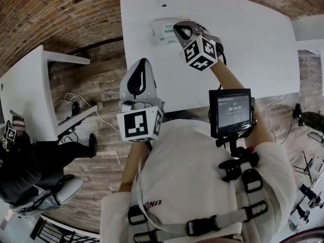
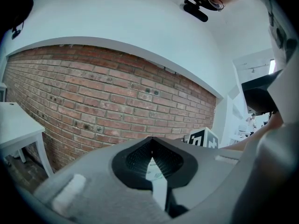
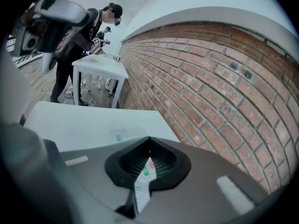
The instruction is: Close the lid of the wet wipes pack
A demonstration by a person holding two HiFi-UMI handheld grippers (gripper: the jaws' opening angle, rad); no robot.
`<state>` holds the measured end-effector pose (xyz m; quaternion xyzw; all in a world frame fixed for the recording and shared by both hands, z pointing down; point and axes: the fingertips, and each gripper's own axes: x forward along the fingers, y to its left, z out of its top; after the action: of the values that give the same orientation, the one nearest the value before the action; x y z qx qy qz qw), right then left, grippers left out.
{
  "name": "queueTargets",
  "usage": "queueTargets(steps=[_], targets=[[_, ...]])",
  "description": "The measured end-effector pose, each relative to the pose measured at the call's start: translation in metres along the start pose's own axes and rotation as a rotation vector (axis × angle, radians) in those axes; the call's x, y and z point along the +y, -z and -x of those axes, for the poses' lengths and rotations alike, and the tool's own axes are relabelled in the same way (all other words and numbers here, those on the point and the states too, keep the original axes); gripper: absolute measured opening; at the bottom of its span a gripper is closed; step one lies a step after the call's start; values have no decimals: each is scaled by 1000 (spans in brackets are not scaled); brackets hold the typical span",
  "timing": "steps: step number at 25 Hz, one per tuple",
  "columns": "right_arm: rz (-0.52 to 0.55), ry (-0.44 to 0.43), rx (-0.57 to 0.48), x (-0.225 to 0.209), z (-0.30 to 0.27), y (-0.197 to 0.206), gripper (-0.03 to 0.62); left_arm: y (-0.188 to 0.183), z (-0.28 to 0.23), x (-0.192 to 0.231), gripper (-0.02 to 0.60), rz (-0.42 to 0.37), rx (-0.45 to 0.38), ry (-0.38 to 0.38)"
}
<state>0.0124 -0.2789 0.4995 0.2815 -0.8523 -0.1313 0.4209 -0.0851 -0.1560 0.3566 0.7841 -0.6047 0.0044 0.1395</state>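
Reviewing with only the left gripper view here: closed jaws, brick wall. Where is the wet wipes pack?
Observer: Head view shows the flat white wet wipes pack lying toward the far side of the white table.
Operator: Which gripper is at it?
Observer: The right gripper, its tip over the pack's right end.
Operator: Open?
Observer: No; the right gripper view shows its jaws together, above the pack's green print.
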Motion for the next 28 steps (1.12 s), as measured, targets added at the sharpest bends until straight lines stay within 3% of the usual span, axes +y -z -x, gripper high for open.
queueTargets(steps=[8,16,28], targets=[[-99,90,-135,-7,77,-43,6,-10,7,-22,3,-22,-33,47],[-195,241,-331,-4,198,-103,6,-29,25,-61,3,-52,-101,100],[-255,251,-357,6,190,-96,6,-37,0,-71,3,-126,-112,138]])
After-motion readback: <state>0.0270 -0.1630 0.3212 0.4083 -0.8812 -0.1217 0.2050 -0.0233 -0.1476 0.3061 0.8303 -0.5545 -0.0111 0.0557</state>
